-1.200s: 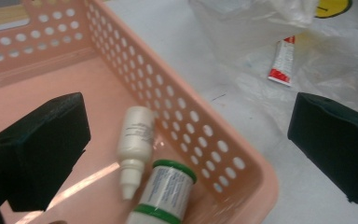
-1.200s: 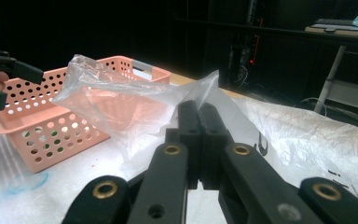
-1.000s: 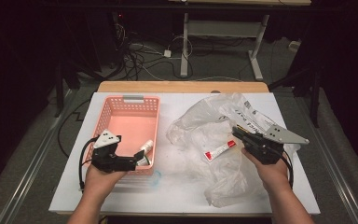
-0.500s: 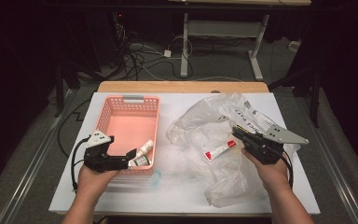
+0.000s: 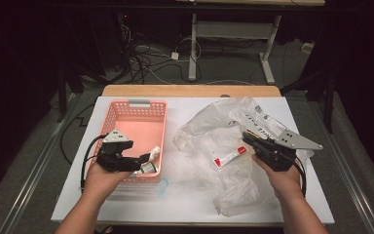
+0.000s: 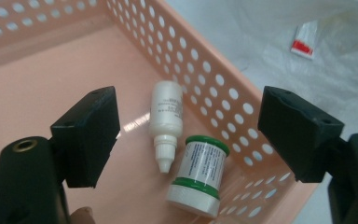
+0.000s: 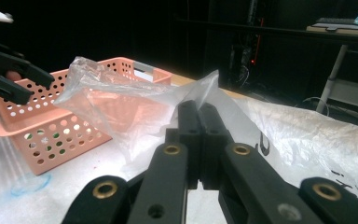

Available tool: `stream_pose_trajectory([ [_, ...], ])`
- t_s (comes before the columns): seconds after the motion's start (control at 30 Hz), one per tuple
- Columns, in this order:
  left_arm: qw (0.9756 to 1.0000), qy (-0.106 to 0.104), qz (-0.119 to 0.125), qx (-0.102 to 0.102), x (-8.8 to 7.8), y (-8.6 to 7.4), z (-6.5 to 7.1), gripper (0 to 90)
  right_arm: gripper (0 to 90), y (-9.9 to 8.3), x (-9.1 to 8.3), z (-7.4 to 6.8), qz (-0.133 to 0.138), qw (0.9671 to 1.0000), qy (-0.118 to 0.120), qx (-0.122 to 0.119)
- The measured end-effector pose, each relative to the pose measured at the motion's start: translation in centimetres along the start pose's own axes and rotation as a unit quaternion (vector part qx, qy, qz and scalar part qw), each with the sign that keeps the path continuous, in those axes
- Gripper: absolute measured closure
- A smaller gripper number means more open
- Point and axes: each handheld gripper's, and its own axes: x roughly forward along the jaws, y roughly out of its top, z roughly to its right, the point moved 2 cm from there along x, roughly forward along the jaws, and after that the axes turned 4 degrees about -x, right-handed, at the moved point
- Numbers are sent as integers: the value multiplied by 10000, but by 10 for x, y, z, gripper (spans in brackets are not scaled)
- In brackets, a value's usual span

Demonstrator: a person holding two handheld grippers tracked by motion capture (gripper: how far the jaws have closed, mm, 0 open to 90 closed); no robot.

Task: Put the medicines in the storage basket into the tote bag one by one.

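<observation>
Two small containers lie in near right corner of pink basket [image 6: 223, 88]: white dropper bottle [image 6: 166, 119] on its side, green-rimmed jar [image 6: 199, 175] just beside it. Left gripper [image 6: 189, 135] hovers above, jaws spread either side of both, touching neither, and have just been closing. Right gripper [image 7: 199, 119] clenched on fold of clear plastic bag [image 7: 135, 109], right of basket. Red-and-white tube [image 5: 229, 157] lies in bag.

On a white table [image 5: 185, 204]: one pink perforated plastic basket [image 5: 137, 109], holding two containers, one white dropper bottle [image 6: 167, 116] and one green-capped white jar [image 6: 198, 175]. One crumpled clear plastic bag [image 5: 233, 117] lies beside it with one red-and-white tube [image 5: 230, 157] inside. Two black hand-held grippers, left gripper [image 5: 145, 160] and right gripper [image 5: 247, 137], complete the count.
</observation>
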Motion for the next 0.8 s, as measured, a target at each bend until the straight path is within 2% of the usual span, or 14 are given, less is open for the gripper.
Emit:
stream_pose_trajectory([
  [0.07,9995,-68,-296,40,6,3,1,224,900,0,0,-1,-7,10000,2,6],
  [0.13,9982,-46,-572,168,11,5,2,244,900,0,0,-1,-14,10000,11,-20],
  [0.2,9961,2,-823,320,16,7,2,274,900,0,0,0,-10,10000,2,-13],
  [0.3,9927,-57,-1154,358,23,9,1,312,900,0,0,0,-8,10000,7,-11],
  [0.4,9871,-145,-1531,453,29,10,0,355,900,-1,0,-1,-20,10000,13,-2],
  [0.53,9799,-228,-1896,583,36,13,1,433,900,-1,0,0,-32,10000,7,-16],
  [0.8,9623,-284,-2585,799,47,19,5,527,900,-1,0,-1,-37,10000,20,11],
])
